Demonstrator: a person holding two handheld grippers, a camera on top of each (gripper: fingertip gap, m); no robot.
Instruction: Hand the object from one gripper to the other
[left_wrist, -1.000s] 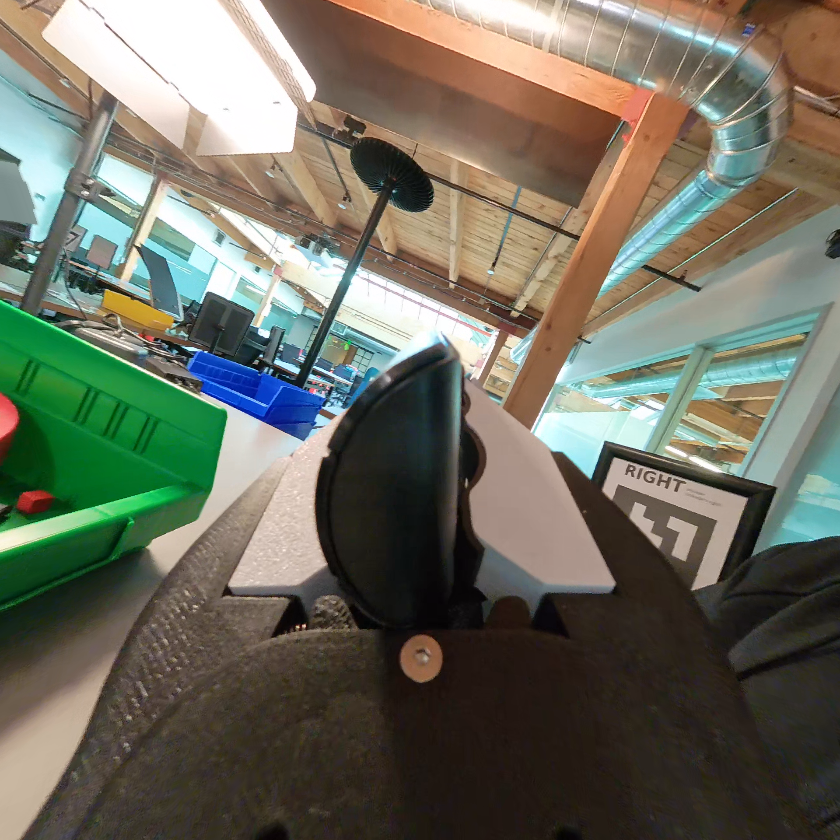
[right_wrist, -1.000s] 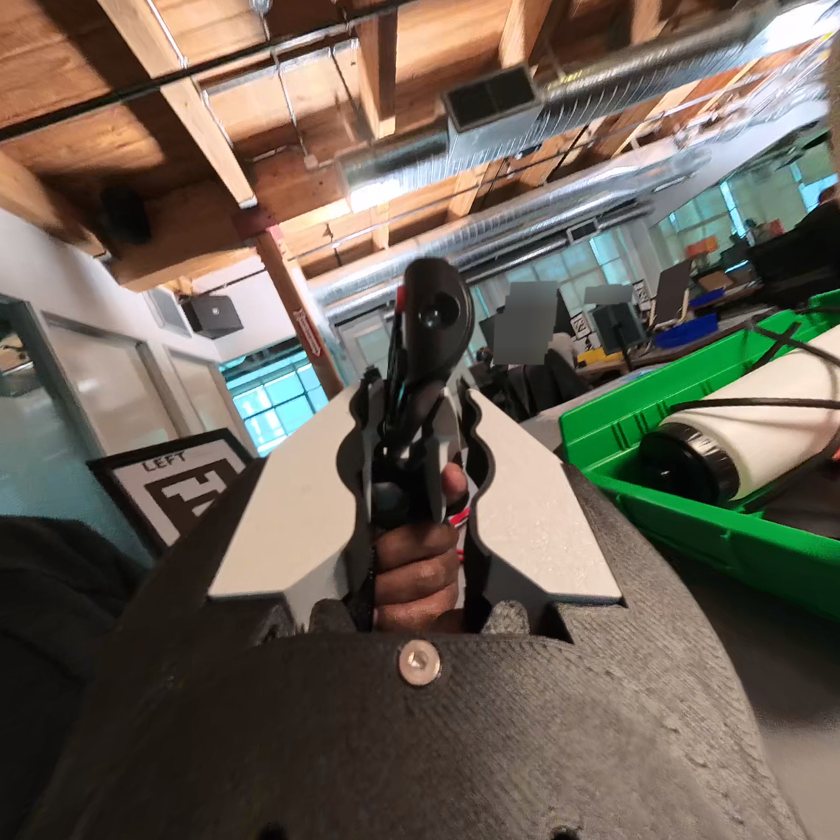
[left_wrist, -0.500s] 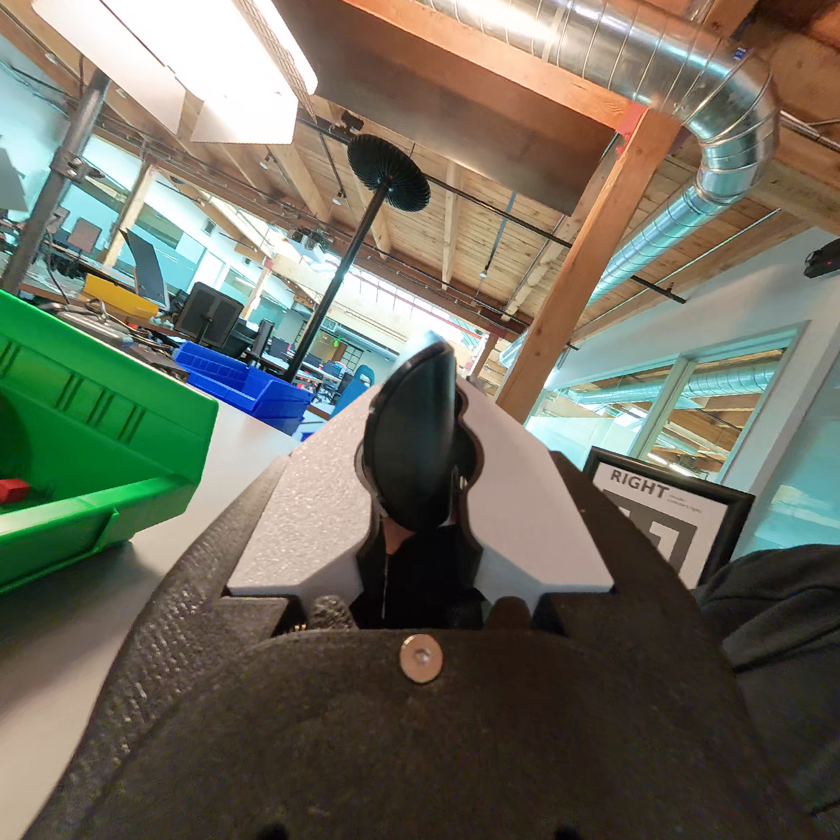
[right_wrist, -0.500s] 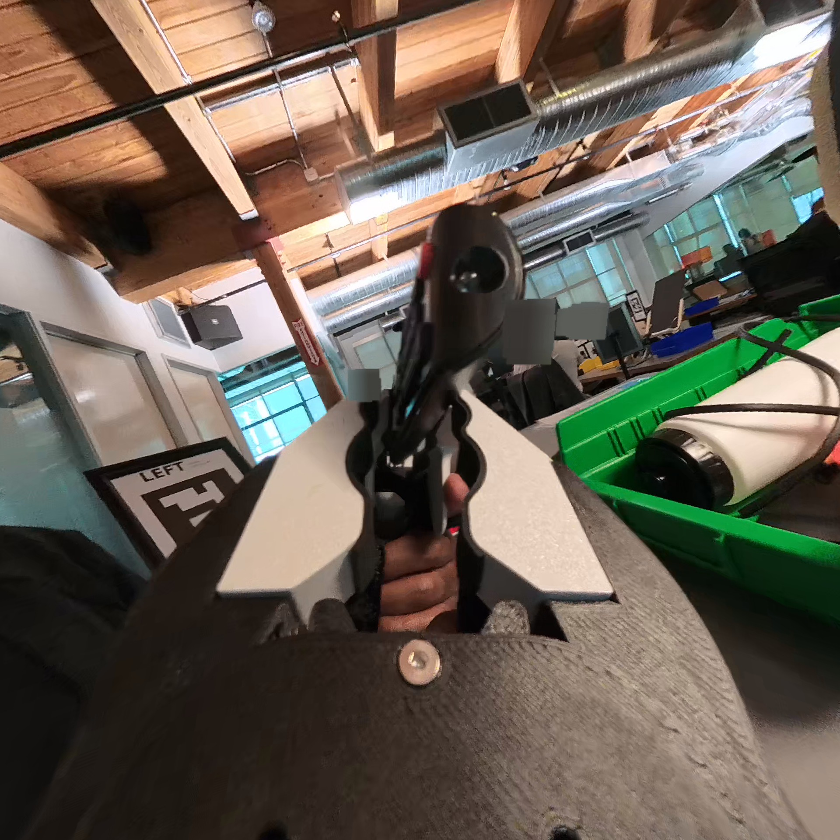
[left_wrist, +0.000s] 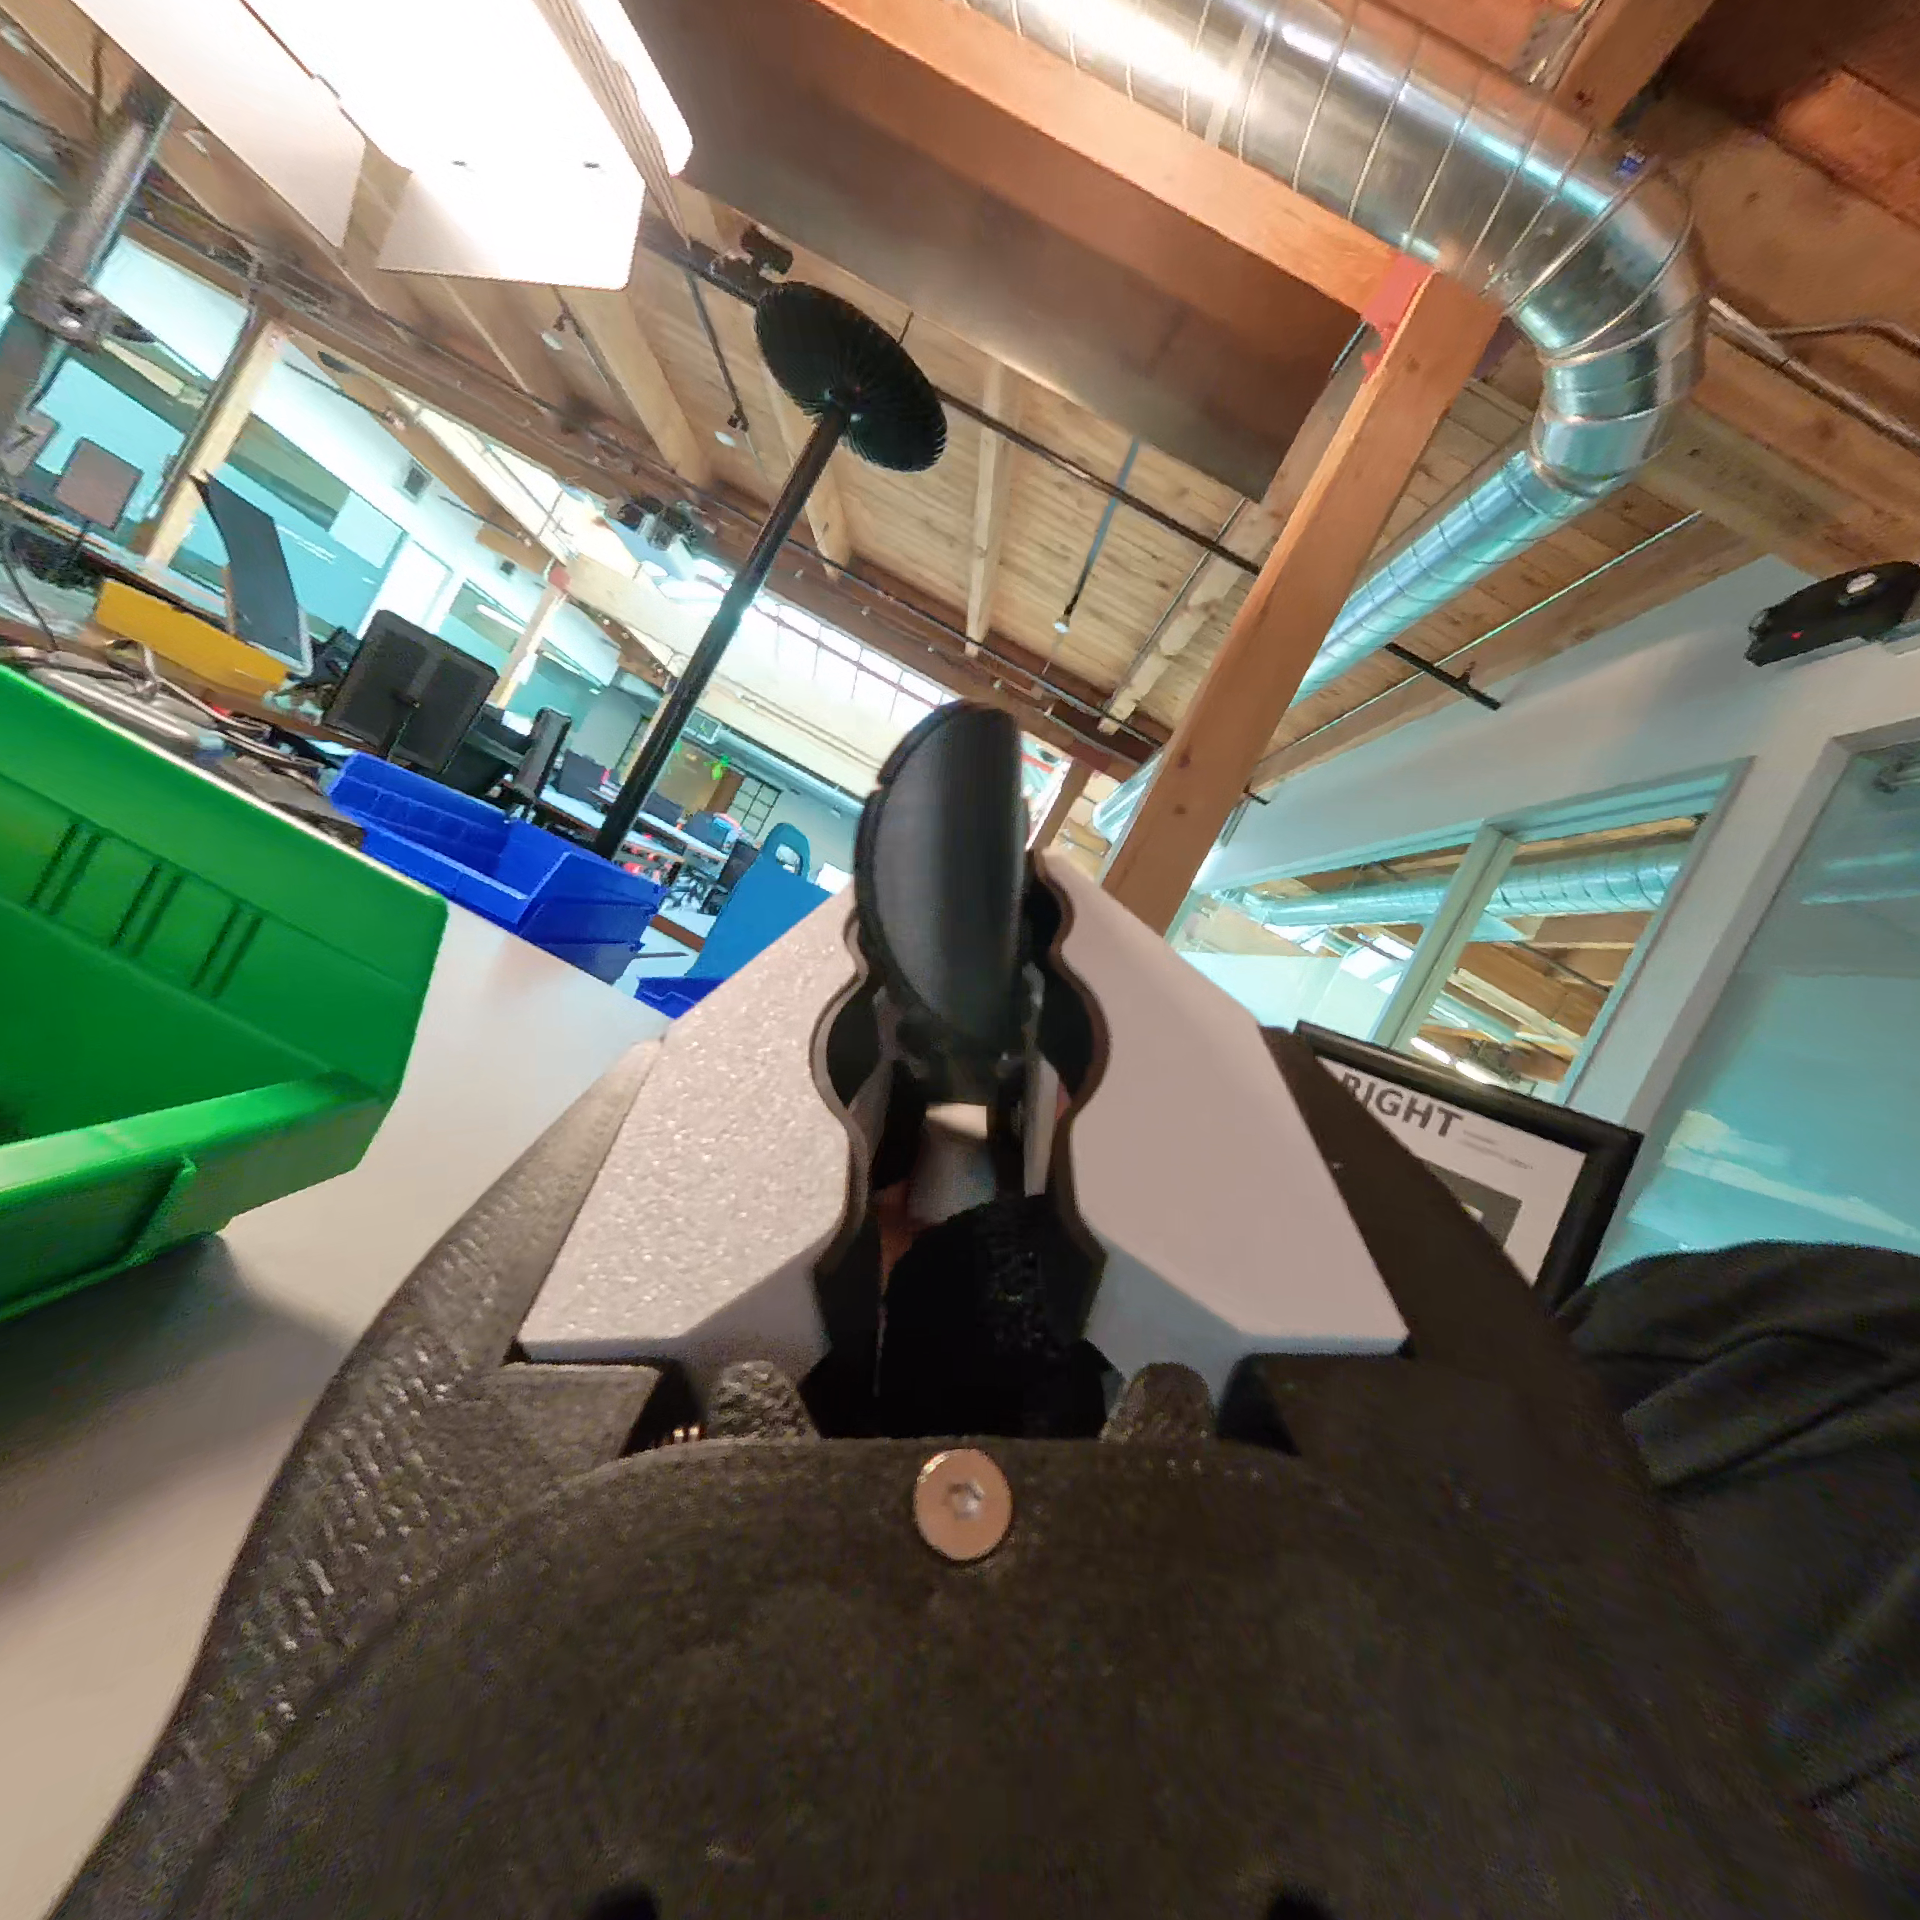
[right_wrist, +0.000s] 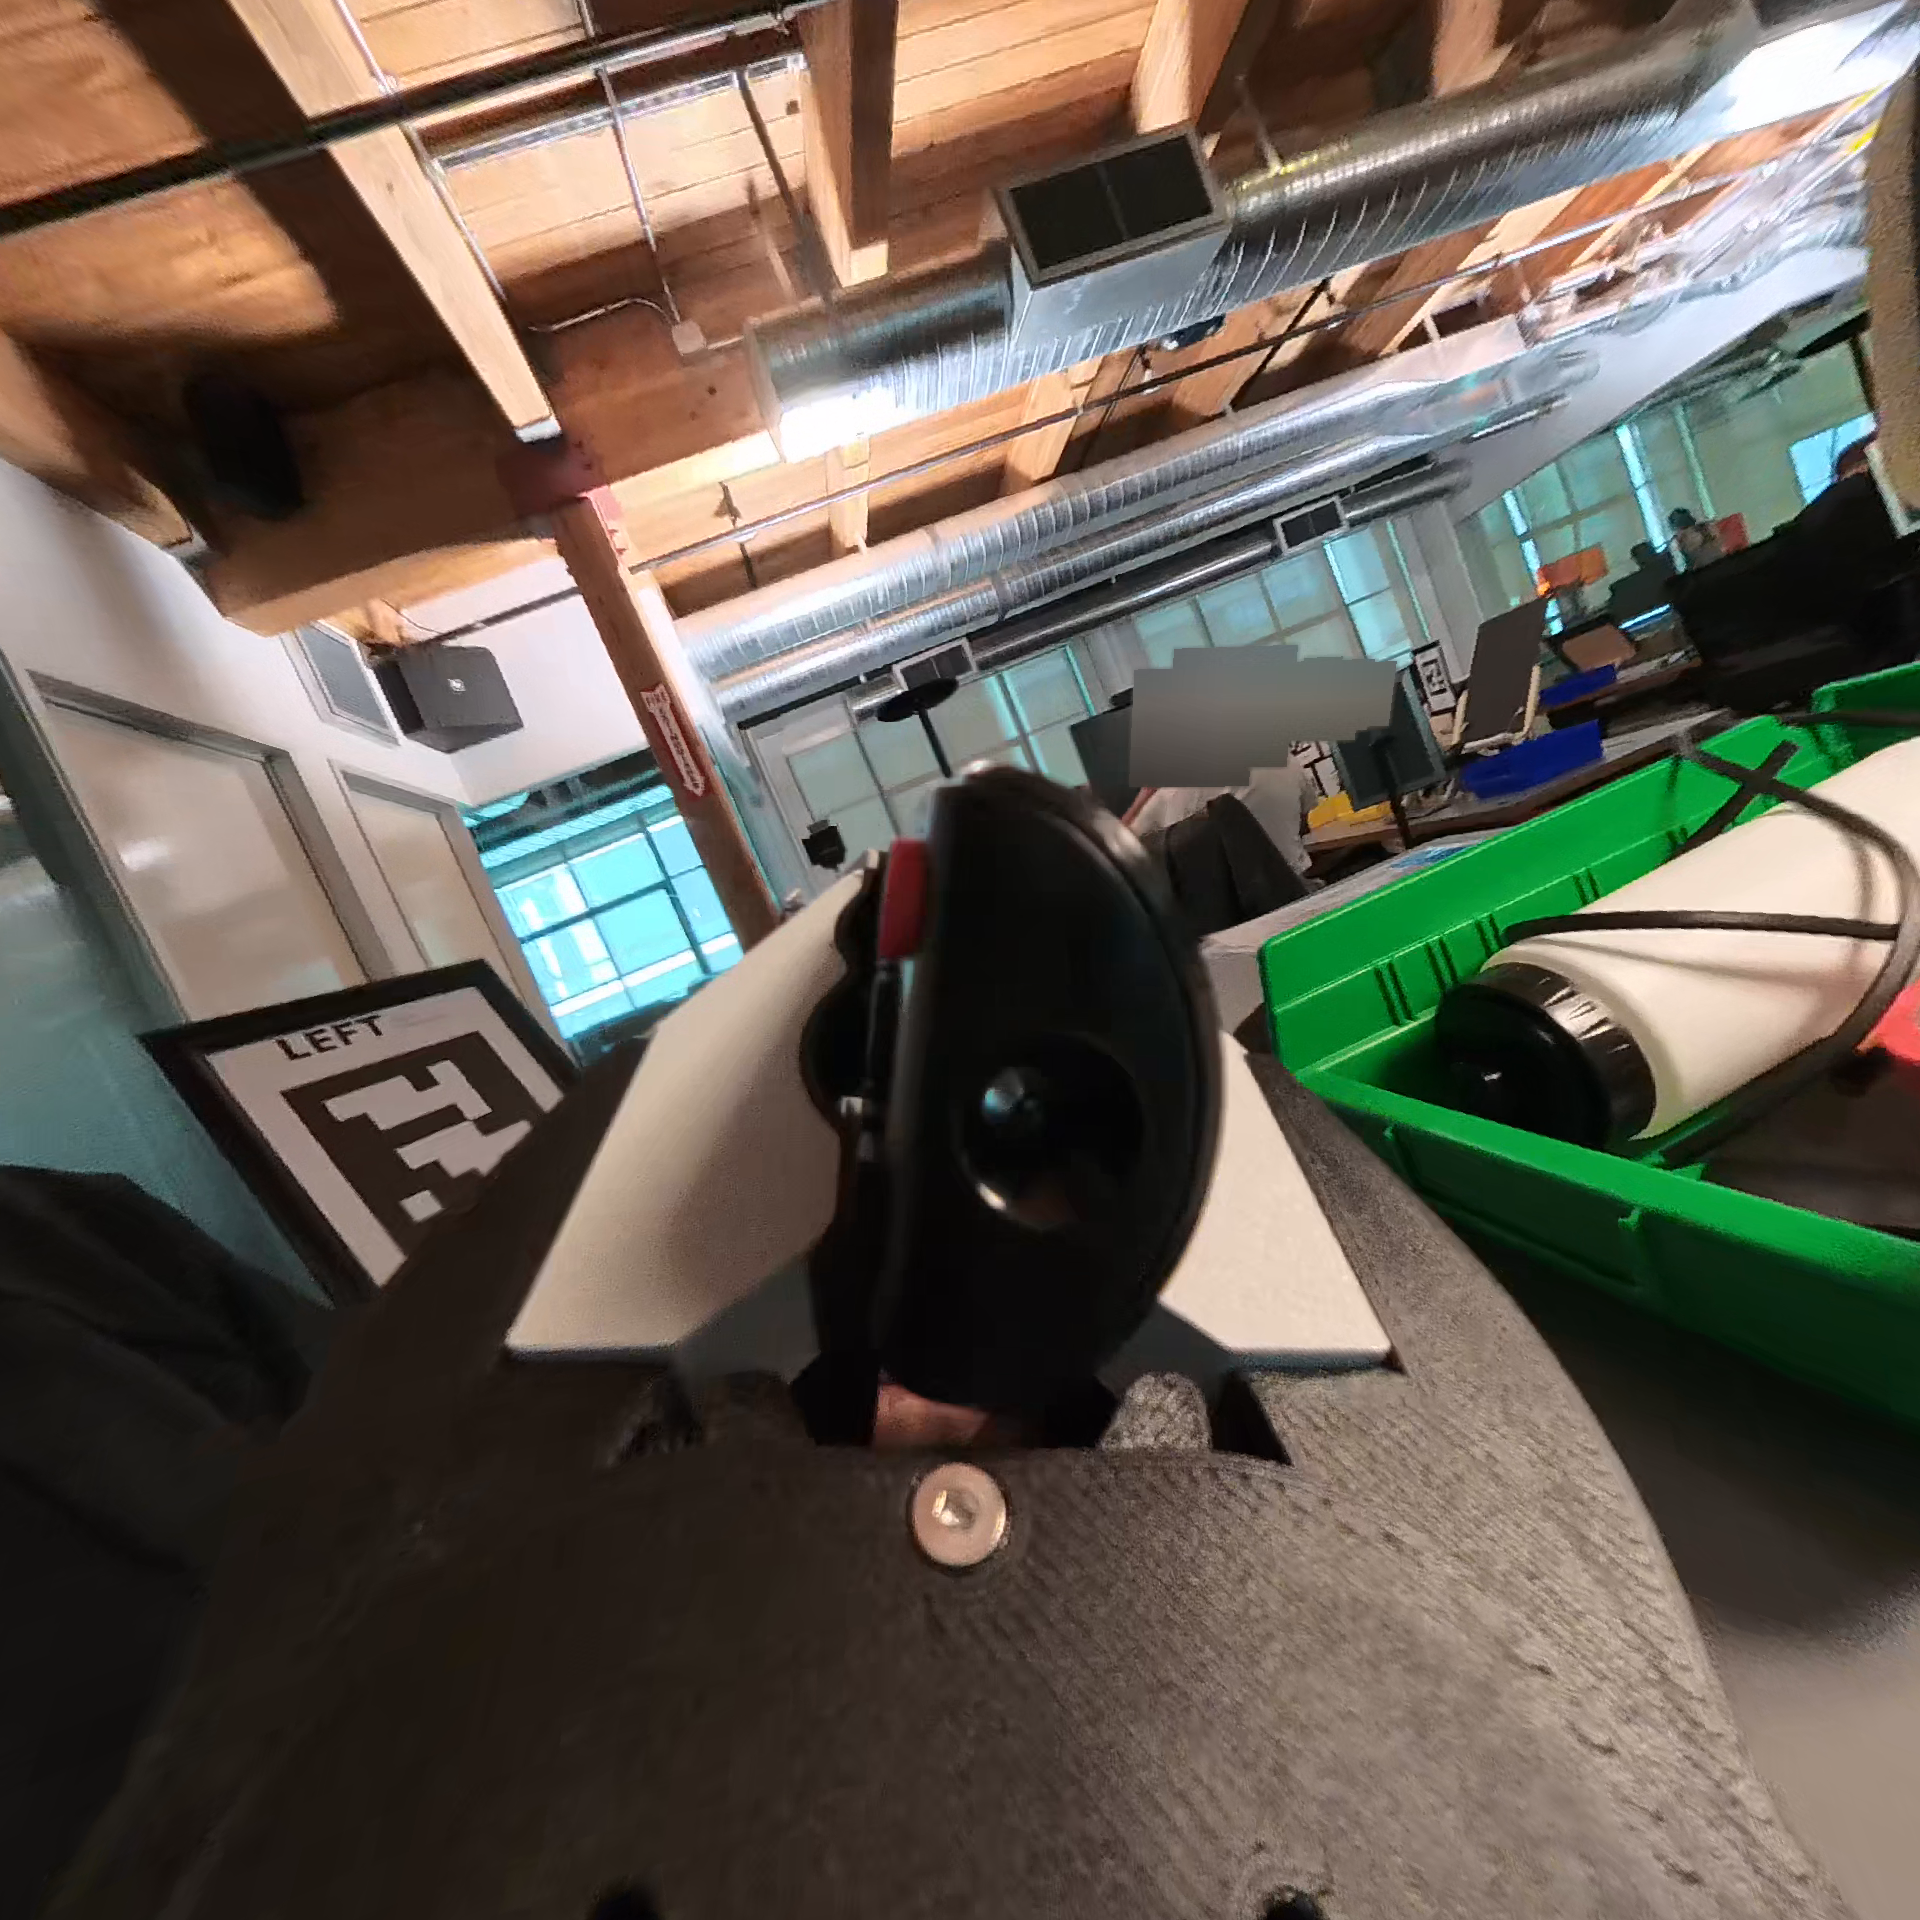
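Note:
The object is a black rounded disc-like tool with a red button on its rim. In the left wrist view the black tool (left_wrist: 935, 935) stands edge-on at the tips of my left gripper (left_wrist: 951, 878), whose fingers (left_wrist: 727, 1122) pinch it. In the right wrist view the tool (right_wrist: 1039, 1091) is large and close. It fills the gap of my right gripper (right_wrist: 1018, 904) and hides the inner edges of the fingers (right_wrist: 707, 1143). The fingers stand narrow around it. Both grippers point up toward the ceiling. A hand shows below the tool.
A green bin (left_wrist: 208, 1039) stands left of the left gripper on the grey table (left_wrist: 156, 1455). The right view shows a green bin (right_wrist: 1558, 1174) holding a white roll (right_wrist: 1714, 997) and a black cable. Blue bins (left_wrist: 520, 862) lie farther off. Framed marker cards (left_wrist: 1475, 1153) (right_wrist: 384, 1101) and dark clothing (left_wrist: 1766, 1403) are close by. Only a small space, under 4 cm, lies between the two pairs of fingers.
The tool went from deep in the left gripper out to its fingertips. In the right view it came from the fingertips to close in. The right fingers narrowed slightly.

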